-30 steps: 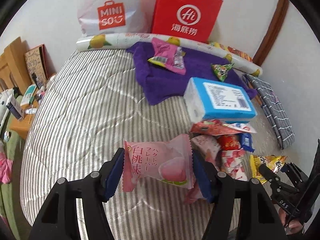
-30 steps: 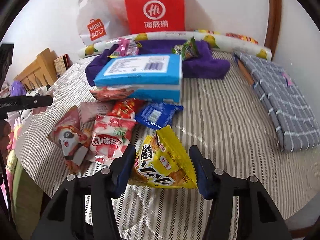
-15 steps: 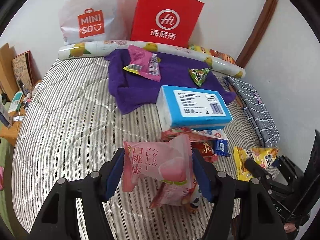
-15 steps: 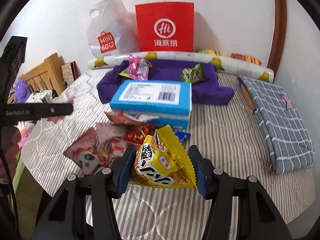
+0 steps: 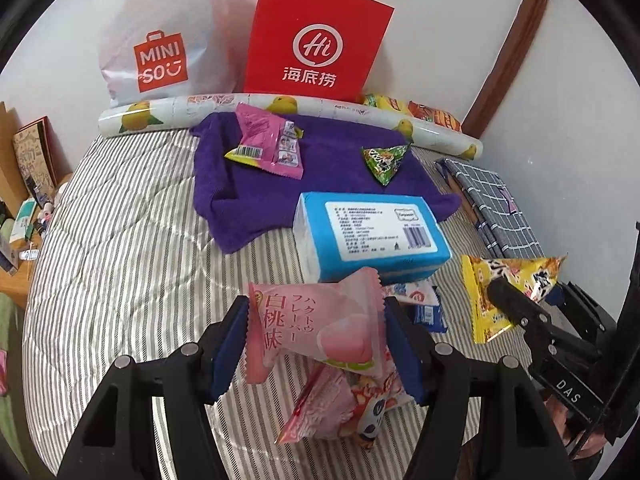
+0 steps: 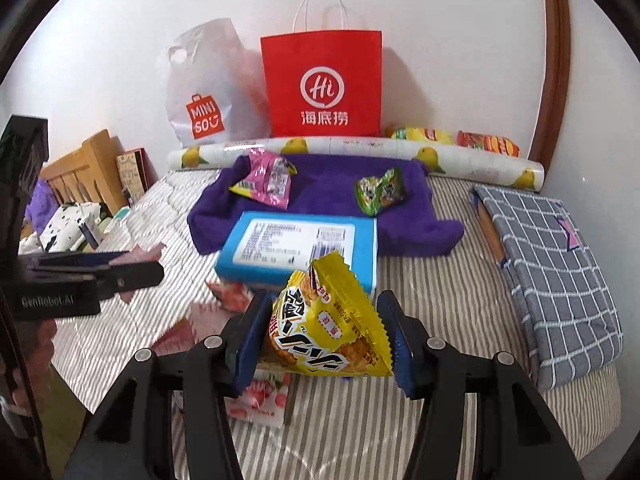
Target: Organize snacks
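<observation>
I had the left gripper (image 5: 316, 344) clamped on the pink peach snack packet (image 5: 316, 332), its blue pads pressed against both crimped sides, the packet held clear above the striped bedcover (image 5: 120, 260). The right gripper (image 6: 326, 340) was likewise closed on the yellow snack packet (image 6: 328, 332) — that same packet showed at the right edge of the left wrist view (image 5: 508, 292), pinched in black fingers.

Below the pink packet lay a small heap of loose snacks (image 5: 340, 408), pink and red wrappers, just in front of the blue tissue pack (image 5: 372, 232). A small blue sachet (image 5: 428, 314) sat beside that heap. The tissue pack rested partly on the near edge of the purple towel (image 5: 320, 168), and on the towel I could see two packets well apart: a magenta packet (image 5: 268, 144) to the left and a green triangular packet (image 5: 384, 160) to the right.

Behind the towel ran a lemon-printed roll (image 5: 320, 108) — and against the wall stood the white Miniso bag (image 5: 160, 40) and the red paper bag (image 5: 316, 40). A grey checked cloth (image 6: 552, 268) lay folded along the bed's right side.
</observation>
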A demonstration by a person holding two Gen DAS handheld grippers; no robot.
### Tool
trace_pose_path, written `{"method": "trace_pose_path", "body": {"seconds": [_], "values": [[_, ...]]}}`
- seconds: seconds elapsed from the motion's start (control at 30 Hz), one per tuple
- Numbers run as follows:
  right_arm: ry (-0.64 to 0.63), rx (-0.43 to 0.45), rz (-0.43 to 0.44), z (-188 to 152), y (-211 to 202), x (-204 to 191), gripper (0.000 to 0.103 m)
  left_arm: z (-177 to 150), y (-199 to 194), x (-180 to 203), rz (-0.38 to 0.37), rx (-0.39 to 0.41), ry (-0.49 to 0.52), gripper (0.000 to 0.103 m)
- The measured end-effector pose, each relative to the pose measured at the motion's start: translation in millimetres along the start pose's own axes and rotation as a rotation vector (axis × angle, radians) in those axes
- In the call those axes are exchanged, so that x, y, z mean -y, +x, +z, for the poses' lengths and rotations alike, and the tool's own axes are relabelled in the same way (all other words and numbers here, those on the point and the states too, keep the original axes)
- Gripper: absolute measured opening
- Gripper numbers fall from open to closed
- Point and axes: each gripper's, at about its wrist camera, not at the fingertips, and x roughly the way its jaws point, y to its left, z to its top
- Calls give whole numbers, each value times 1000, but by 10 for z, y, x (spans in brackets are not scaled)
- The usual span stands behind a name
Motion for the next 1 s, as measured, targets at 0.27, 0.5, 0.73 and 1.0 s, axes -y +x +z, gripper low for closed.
{"method": "trace_pose_path", "body": {"seconds": [0.27, 0.5, 0.73, 1.0], "values": [[6, -13, 0, 213, 135, 32, 54, 152, 92, 28, -4, -4, 2, 64], [36, -51, -5, 347, 321, 119, 54, 297, 154, 8, -3, -5, 4, 64], [41, -51, -7, 484, 445, 152, 54, 431, 267, 19, -9, -16, 0, 64], [30, -33, -9, 673, 516, 168, 54, 584, 373, 81, -25, -17, 14, 64]]}}
